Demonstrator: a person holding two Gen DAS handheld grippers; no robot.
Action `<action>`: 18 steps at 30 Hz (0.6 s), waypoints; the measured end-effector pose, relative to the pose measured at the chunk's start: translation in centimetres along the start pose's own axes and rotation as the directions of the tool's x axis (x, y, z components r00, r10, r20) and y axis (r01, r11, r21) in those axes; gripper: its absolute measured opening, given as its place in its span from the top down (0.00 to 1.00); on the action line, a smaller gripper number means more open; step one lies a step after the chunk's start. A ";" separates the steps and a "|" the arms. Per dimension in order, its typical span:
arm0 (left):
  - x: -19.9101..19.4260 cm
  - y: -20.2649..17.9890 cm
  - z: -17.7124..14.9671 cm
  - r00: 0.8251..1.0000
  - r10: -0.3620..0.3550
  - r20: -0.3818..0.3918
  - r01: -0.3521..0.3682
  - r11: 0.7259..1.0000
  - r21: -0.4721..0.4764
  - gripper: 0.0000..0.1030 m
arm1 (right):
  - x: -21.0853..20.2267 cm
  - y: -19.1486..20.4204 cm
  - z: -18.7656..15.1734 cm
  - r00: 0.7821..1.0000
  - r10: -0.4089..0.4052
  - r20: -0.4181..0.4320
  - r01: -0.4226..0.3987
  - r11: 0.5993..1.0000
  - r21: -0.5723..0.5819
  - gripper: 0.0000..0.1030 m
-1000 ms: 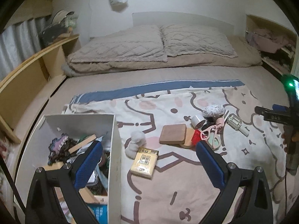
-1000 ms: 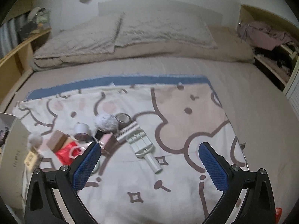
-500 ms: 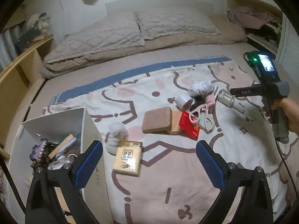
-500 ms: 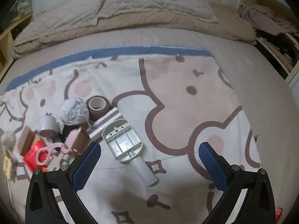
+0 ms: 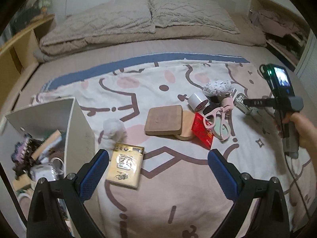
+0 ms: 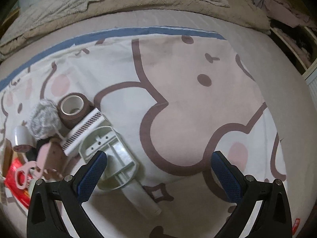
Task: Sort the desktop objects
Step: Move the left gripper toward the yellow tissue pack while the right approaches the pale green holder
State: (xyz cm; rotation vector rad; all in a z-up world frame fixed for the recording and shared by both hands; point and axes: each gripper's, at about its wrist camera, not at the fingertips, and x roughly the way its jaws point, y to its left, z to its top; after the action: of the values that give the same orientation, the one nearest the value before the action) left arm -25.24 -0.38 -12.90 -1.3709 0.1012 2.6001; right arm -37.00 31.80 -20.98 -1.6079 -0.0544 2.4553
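Note:
Loose items lie on a cartoon-print blanket [image 5: 178,188] on a bed. My left gripper [image 5: 158,170] is open above it; a yellow packet [image 5: 125,166] lies by its left finger, beside a white fluffy ball [image 5: 114,132]. Further off are a wooden block [image 5: 163,119], a red packet [image 5: 203,131], pink scissors [image 5: 217,119] and white tape [image 5: 197,100]. My right gripper [image 6: 158,170] is open, low over a pale green plastic tool [image 6: 116,164], whose body lies under the left finger. Brown tape [image 6: 74,110], a grey pompom [image 6: 44,120] and a white comb-like piece [image 6: 85,131] sit behind it.
A white box [image 5: 78,130] holding several sorted things stands at the left. The other hand-held gripper [image 5: 285,107], held by a hand [image 5: 303,129], is at the right in the left wrist view. Pillows [image 5: 178,13] lie at the bed's head, shelves [image 5: 19,45] along both sides.
The right gripper has dropped forward toward the pale green tool, which now fills the lower left. The left gripper has swung right, away from the box, toward the yellow packet. Both stay open.

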 end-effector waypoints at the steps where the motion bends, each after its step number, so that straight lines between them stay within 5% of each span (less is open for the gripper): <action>1: 0.3 0.1 0.0 1.000 0.002 -0.005 -0.002 1.000 -0.014 0.02 | 0.1 0.0 -0.2 1.000 -0.007 -0.005 0.007 1.000 -0.009 0.00; 7: 2.4 0.7 -0.2 0.997 0.023 -0.068 -0.027 0.998 -0.062 0.02 | -0.3 -0.5 -1.4 1.000 -0.003 -0.018 0.003 0.999 -0.046 0.00; 18: 4.9 0.2 -1.3 0.973 0.228 -0.045 -0.226 0.973 0.054 0.02 | -1.6 -2.3 -4.8 1.000 0.020 0.003 -0.020 0.994 -0.109 0.00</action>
State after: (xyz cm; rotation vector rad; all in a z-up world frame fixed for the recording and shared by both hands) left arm -26.98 -0.09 -17.67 -1.4883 0.3468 2.7234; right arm -31.72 33.34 -21.14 -1.6540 -0.1765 2.5110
